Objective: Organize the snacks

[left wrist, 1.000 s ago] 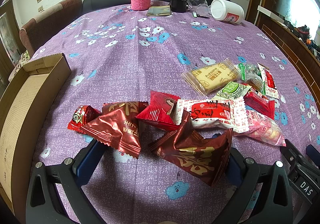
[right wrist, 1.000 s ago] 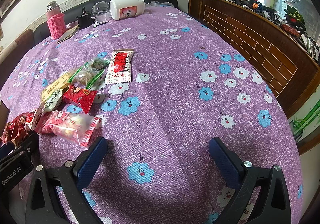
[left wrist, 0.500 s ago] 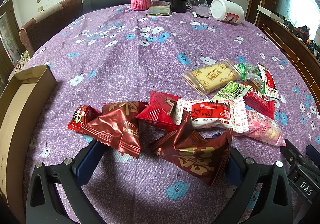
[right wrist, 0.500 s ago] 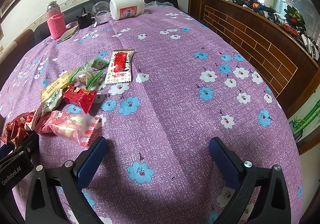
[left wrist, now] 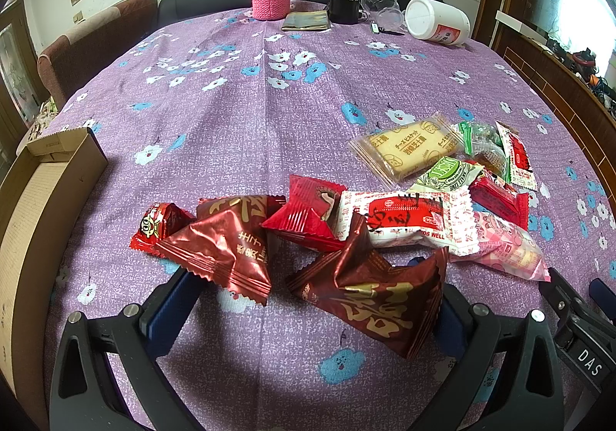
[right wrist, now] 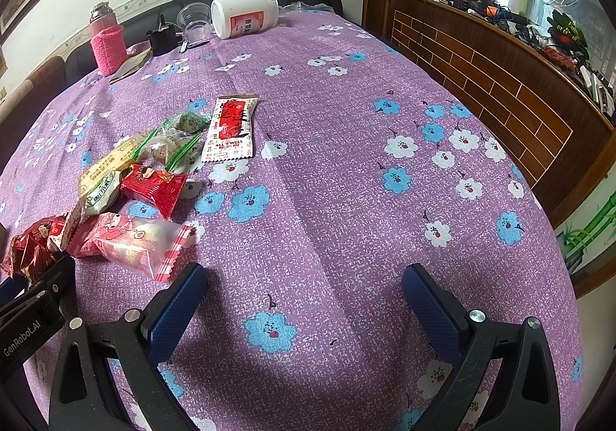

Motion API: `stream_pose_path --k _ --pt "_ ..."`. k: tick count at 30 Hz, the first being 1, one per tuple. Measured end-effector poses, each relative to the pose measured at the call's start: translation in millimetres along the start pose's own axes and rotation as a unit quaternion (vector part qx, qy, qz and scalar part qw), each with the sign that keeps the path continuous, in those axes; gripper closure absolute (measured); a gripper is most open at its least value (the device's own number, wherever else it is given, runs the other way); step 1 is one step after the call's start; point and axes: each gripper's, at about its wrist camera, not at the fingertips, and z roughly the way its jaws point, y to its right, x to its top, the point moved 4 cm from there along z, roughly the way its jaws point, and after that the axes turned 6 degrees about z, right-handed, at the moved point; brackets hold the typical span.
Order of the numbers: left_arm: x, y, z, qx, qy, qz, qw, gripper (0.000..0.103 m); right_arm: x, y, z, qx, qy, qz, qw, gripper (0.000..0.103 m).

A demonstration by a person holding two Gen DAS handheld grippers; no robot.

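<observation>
The worktop (left wrist: 238,115), covered in a purple flowered cloth, carries a loose heap of wrapped snacks across its near middle, and an open cardboard box (left wrist: 34,207) sits at its left edge, well apart from the heap.

The left gripper (left wrist: 308,300) is spread wide and empty, and the heap lies straight ahead of it. Nearest is a dark red foil packet with gold lettering (left wrist: 369,300), lying between the jaws toward the right one, its long axis running slantwise from upper left to lower right. A second dark red foil packet (left wrist: 223,254) sits just beside the left jaw, its lower corner overlapping the pad. Whether either packet touches a pad cannot be told.

The right gripper (right wrist: 304,296) is also wide and empty, over bare cloth; from it the snacks lie off to the left, the pink wrapped cake (right wrist: 127,242) being the closest.

So the left gripper looks the better placed: it is nearer both the gold-lettered packet and the box, which probably is where the snacks go. Closing across the packet's narrow width would likely suit, though crinkled foil may slip.
</observation>
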Motion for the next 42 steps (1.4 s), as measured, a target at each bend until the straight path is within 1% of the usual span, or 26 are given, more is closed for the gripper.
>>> stream_pose_path --k 10,12,14,16,18,19,20,21,22,23,24,25,26,27,29,31,32,33,34,36,37,38,39,40,41,42 --pt "-1 1 0 0.002 -0.005 -0.004 1.0000 0.000 0 1 0 0.000 0.000 0.000 1.000 0.001" --pt "-2 2 0 -0.006 -0.018 0.003 0.9998 0.000 1 2 0 0.001 -0.003 0.000 1.000 0.001" --pt "-1 3 0 -0.015 -0.031 0.017 0.9992 0.000 2 2 1 0.006 -0.017 -0.007 1.000 0.001" --pt "-5 3 -4 -0.026 -0.036 0.032 0.9985 0.000 5 3 2 0.011 -0.035 -0.014 0.999 0.001" --pt "-10 2 -9 -0.041 -0.043 0.043 0.9973 0.000 6 5 3 0.018 -0.038 -0.026 0.999 0.001" --pt "-14 0 -14 -0.052 -0.043 0.040 0.9969 0.002 6 7 2 0.022 -0.039 -0.031 0.999 0.001" --pt "-18 -4 -21 -0.070 -0.038 0.032 0.9963 0.010 4 7 1 0.025 -0.039 -0.036 0.998 0.001" --pt "-22 -8 -31 -0.088 -0.029 0.024 0.9955 0.013 3 8 0 0.027 -0.039 -0.041 0.998 0.001" --pt "-27 -16 -44 -0.101 -0.015 0.015 0.9947 0.015 1 7 0 0.029 -0.039 -0.044 0.998 0.001" --pt "-30 -25 -58 -0.105 0.003 0.008 0.9945 0.015 1 7 0 0.030 -0.039 -0.045 0.998 0.001" --pt "-33 -35 -72 -0.106 0.022 0.002 0.9942 0.015 0 7 -2 0.025 -0.037 -0.046 0.998 0.001" --pt "-37 -47 -92 -0.105 0.049 -0.003 0.9933 0.014 -1 9 -7 0.016 -0.031 -0.049 0.998 0.004" --pt "-41 -60 -110 -0.096 0.075 -0.005 0.9925 0.014 -1 10 -14 0.010 -0.019 -0.051 0.998 0.008" --pt "-46 -77 -134 -0.077 0.110 -0.008 0.9909 0.014 -2 10 -27 0.014 -0.004 -0.052 0.999 0.008" --pt "-54 -104 -167 -0.045 0.163 -0.015 0.9855 0.014 -1 8 -60 0.039 0.039 -0.050 0.997 0.008" --pt "-59 -130 -190 -0.010 0.192 -0.029 0.9810 0.014 -1 3 -103 0.077 0.101 -0.050 0.991 0.008" --pt "-61 -142 -196 0.000 0.196 -0.037 0.9799 0.014 -2 -1 -117 0.107 0.118 -0.046 0.986 0.008" --pt "-62 -151 -199 0.004 0.197 -0.044 0.9793 0.014 -4 -6 -126 0.147 0.124 -0.042 0.980 0.008" --pt "-64 -160 -202 0.006 0.195 -0.052 0.9793 0.014 -5 -14 -129 0.179 0.112 -0.044 0.976 0.008" --pt "-68 -170 -198 -0.001 0.184 -0.061 0.9811 0.014 -11 -41 -127 0.215 0.065 -0.081 0.971 0.009" --pt "-69 -174 -193 -0.011 0.176 -0.066 0.9822 0.016 -15 -57 -124 0.233 0.051 -0.104 0.966 0.010" --pt "-70 -176 -188 -0.027 0.167 -0.071 0.9831 0.030 -18 -69 -119 0.239 0.042 -0.119 0.963 0.015" --pt "-73 -180 -183 -0.047 0.156 -0.077 0.9836 0.040 -21 -80 -113 0.244 0.032 -0.132 0.960 0.023" --pt "-74 -181 -176 -0.067 0.141 -0.083 0.9843 0.058 -23 -93 -106 0.254 0.017 -0.146 0.956 0.027" --pt "-76 -181 -170 -0.084 0.128 -0.087 0.9843 0.066 -25 -100 -99 0.260 0.006 -0.152 0.954 0.031" --pt "-78 -182 -164 -0.098 0.118 -0.092 0.9840 0.066 -26 -111 -91 0.263 -0.006 -0.160 0.951 0.035"
